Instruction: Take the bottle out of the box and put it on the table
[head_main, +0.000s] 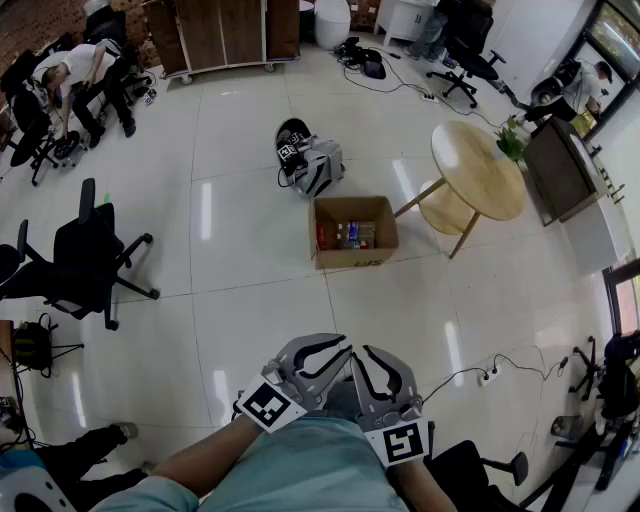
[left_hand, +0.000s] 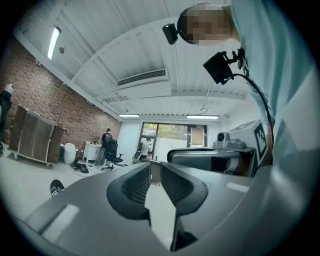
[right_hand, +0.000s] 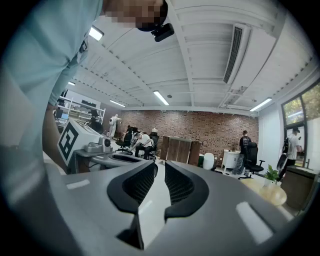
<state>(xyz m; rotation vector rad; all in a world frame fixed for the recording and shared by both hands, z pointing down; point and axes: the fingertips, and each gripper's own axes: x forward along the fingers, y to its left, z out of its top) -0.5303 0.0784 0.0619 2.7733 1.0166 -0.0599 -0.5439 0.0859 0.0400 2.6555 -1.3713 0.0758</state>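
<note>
Firstly, in the head view we see the cardboard box standing open on the tiled floor, near the round wooden table. The bottles lie inside it, too small for us to tell which way their long axis points. The left gripper and right gripper hang side by side, well apart from the box. Next, the left gripper view shows its jaws narrowly apart, with nothing between them. Lastly, the right gripper view shows the same: a slim gap, empty.
</note>
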